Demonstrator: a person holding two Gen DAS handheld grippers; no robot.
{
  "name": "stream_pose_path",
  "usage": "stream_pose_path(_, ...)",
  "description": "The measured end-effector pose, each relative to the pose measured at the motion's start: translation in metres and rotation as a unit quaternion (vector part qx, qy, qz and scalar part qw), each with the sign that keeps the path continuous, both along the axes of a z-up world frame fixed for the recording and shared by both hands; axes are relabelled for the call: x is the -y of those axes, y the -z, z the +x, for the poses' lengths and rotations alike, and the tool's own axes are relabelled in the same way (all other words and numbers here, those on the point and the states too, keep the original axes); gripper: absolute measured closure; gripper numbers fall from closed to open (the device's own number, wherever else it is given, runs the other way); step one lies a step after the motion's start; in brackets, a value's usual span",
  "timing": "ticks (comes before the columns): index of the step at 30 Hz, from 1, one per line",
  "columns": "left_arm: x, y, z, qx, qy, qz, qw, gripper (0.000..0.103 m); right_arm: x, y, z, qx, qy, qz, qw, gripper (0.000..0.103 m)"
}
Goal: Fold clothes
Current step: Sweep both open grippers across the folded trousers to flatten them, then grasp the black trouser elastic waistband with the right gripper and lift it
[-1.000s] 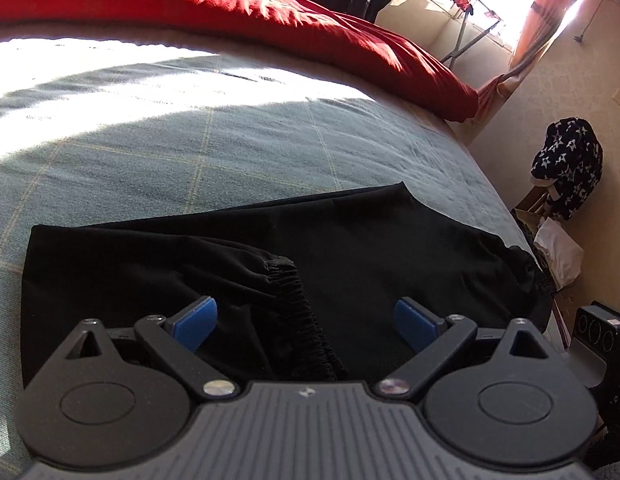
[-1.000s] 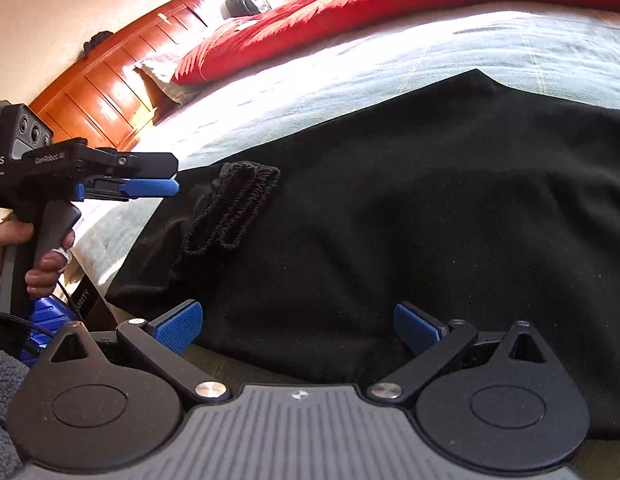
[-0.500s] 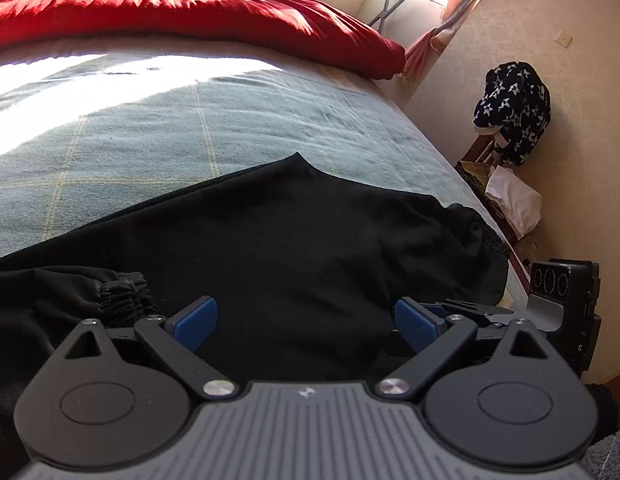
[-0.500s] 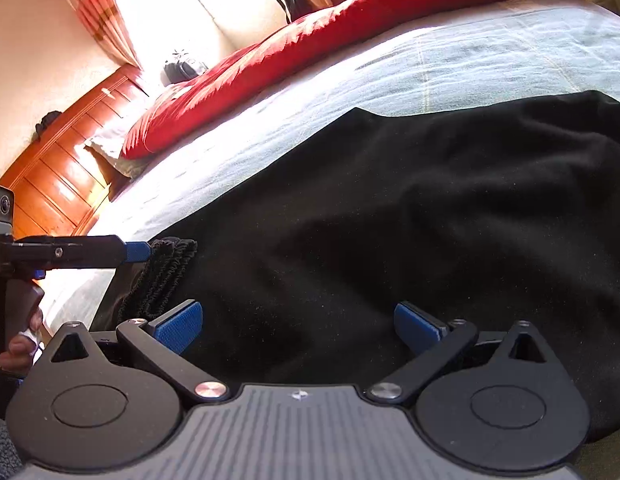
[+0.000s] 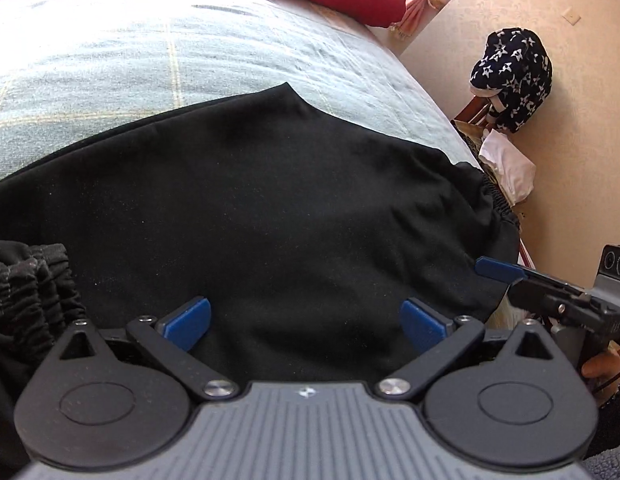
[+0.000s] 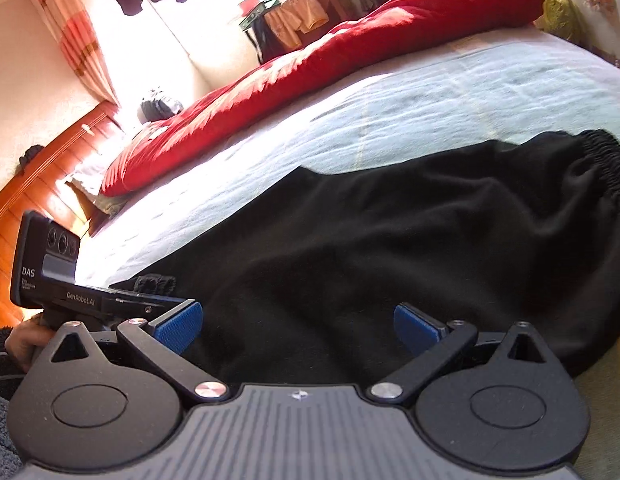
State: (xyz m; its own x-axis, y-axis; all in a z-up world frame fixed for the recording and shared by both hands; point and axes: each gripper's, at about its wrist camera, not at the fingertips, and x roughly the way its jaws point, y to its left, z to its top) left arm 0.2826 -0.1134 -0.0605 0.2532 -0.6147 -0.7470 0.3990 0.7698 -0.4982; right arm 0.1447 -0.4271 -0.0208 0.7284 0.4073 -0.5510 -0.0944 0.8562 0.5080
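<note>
A black garment [image 5: 289,208] lies spread on the pale blue checked bed cover [image 5: 149,60]. One gathered elastic end [image 5: 33,280] bunches at the left, and another elastic edge [image 5: 498,204] hangs by the bed's right side. My left gripper [image 5: 305,320] hovers low over the middle of the cloth. Its jaws are opening, with fabric under the gap and the pads not pressing it. My right gripper [image 6: 297,320] stands open over the same garment [image 6: 390,240], nothing pinched. Its blue fingertip [image 5: 496,270] shows side-on at the garment's right end.
A red duvet [image 6: 310,80] runs along the far side of the bed. A star-patterned dark cloth [image 5: 514,76] and a white cloth [image 5: 506,164] sit by the wall on the right. A wooden headboard [image 6: 49,184] stands at the left.
The left view has swung right along the garment and dropped closer; the gathered cuff slid to the left edge. The right gripper came into view at the right. Both stayed open.
</note>
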Motion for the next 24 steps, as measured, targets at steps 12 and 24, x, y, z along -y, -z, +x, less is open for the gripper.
stream_pose_path(12, -0.008, 0.001, 0.002, 0.003, 0.025, -0.015, 0.9996, 0.001, 0.058, 0.032, -0.007, -0.021, 0.139, 0.033, 0.989, 0.0)
stream_pose_path(24, -0.009, -0.002, 0.0, 0.008, 0.047, -0.018, 0.9987, 0.001, 0.117, 0.029, -0.045, -0.004, 0.272, 0.149, 0.951, 0.0)
